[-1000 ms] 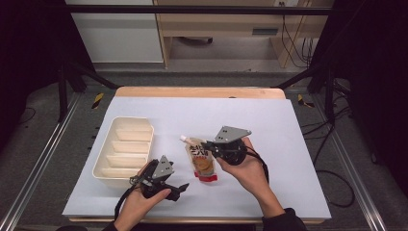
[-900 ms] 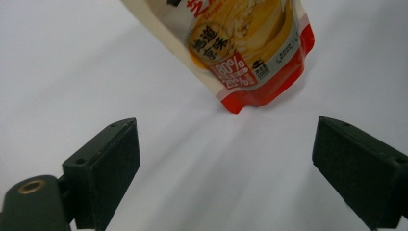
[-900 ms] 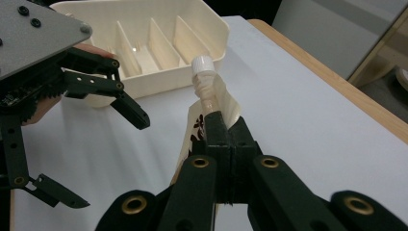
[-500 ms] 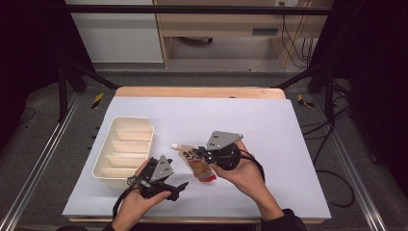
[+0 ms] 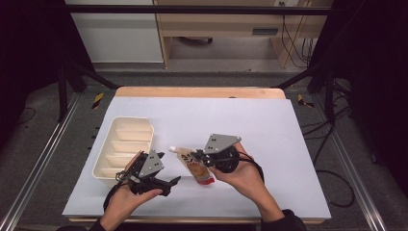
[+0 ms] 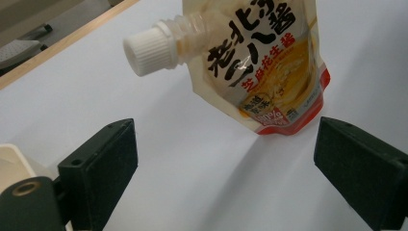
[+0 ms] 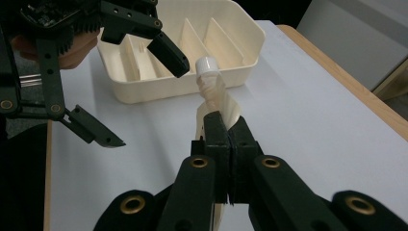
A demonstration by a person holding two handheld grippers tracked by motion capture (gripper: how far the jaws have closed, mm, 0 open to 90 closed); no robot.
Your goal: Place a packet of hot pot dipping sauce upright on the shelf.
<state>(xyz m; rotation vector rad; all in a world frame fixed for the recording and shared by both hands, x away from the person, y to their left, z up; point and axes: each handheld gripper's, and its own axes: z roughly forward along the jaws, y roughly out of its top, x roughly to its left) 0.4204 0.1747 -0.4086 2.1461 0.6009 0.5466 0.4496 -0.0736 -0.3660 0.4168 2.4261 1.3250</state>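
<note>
Right hand [image 5: 243, 174] coming in from the bottom edge, forearm angled up and to the left, palm wrapped around the body of the right gripper [image 5: 196, 158]. Jaws pressed together on the upper edge of a spouted sauce pouch [image 5: 193, 165], clamped just below the neck (clearest in the right gripper view, where the pouch [image 7: 217, 103] twists up out of the closed jaws). Pouch tilted, white cap [image 5: 172, 149] pointing up-left toward the tray, red bottom edge low against the white table surface [image 5: 269, 125]; whether it touches the table cannot be told.

Left hand [image 5: 126, 201] lower and nearer the table's front edge, fingers cupped under the left gripper [image 5: 169, 182], grey plate on top, jaws aimed to the right toward the pouch. Spread wide, gripping nothing: in the left gripper view, black pads at either side with the pouch [image 6: 269, 62] and its cap [image 6: 149, 48] between and beyond them, apart from both.

Cream compartment tray [image 5: 124, 126] just left of the pouch, beside the left gripper, dividers running crosswise.
</note>
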